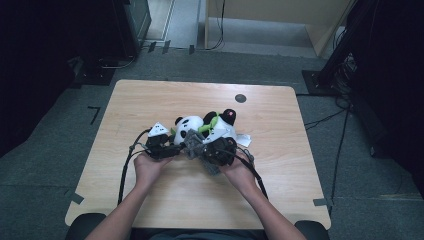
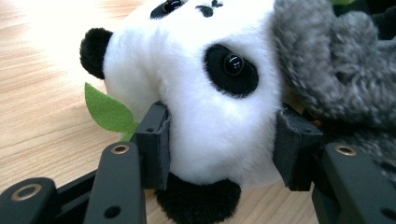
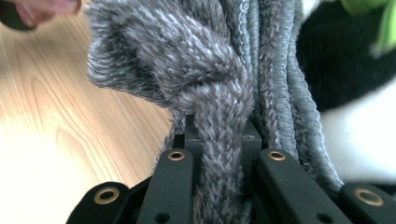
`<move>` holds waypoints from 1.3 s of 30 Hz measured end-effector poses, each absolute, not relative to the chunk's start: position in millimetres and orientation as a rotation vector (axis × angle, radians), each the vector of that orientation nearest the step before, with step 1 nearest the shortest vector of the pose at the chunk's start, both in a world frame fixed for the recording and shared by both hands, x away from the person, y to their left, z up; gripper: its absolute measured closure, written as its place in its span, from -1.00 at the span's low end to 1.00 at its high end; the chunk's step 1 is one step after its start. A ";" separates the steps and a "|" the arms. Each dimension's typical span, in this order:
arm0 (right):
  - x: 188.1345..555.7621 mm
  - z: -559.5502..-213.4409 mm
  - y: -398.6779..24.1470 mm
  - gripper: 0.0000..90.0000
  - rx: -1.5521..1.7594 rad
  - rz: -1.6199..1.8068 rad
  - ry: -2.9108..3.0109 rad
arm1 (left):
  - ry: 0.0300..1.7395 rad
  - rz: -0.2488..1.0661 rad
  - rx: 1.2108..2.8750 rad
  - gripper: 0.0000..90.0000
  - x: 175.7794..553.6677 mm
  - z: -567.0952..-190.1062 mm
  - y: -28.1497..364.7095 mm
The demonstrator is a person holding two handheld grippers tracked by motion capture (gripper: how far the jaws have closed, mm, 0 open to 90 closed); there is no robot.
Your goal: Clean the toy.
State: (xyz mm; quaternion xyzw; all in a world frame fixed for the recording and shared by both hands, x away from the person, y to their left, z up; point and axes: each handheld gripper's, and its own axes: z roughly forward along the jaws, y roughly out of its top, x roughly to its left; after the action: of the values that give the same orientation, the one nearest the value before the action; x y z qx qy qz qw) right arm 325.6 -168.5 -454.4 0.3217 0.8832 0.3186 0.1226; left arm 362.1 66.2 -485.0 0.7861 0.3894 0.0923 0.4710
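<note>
**Panda clamped at the head, grey scarf pinched beside it**

The wooden table (image 1: 150, 200) lies under both grippers, bare wood stretching out on every side of them.

The panda plush (image 1: 189, 126) lies on the table just beyond the left gripper (image 1: 172, 147) and just left of the right gripper (image 1: 200, 146). In the left gripper view its white head (image 2: 210, 116) sits squarely between the two black jaws, with one black eye patch above them and a black ear up and to the left. The pads press into the fur on both sides, so this gripper is clamped on the panda's head, the jaws partly closed around it.

The grey knitted scarf (image 3: 205, 70) runs from the panda's neck into the right gripper (image 3: 219, 140). In the right gripper view a twisted strand of it rises straight up from between the jaws, which stand drawn in tight on the wool and pinch it. From the left gripper, the scarf (image 2: 336, 60) bulks just right of the panda's head, touching it.

The left hand (image 1: 147, 167) and right hand (image 1: 240, 172) hold the grippers from the near side.

A green felt leaf (image 2: 109, 112) pokes out just left of the left jaw, against the panda's cheek.
</note>
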 end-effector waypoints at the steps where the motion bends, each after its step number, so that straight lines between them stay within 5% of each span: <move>1: 323.9 -455.1 -170.0 0.81 0.938 0.924 2.576 | 0.953 0.228 1.927 0.03 362.1 -485.0 66.1; 39: 310.0 -451.8 -280.4 0.79 1.089 1.015 2.457 | 0.942 0.214 1.946 0.12 364.7 -483.5 66.1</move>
State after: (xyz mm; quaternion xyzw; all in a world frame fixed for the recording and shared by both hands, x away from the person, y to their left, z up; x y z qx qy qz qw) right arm 310.0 -280.4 -451.8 0.3756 0.8475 0.3502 0.1341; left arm 364.7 66.1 -483.5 0.7926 0.3836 0.0871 0.4658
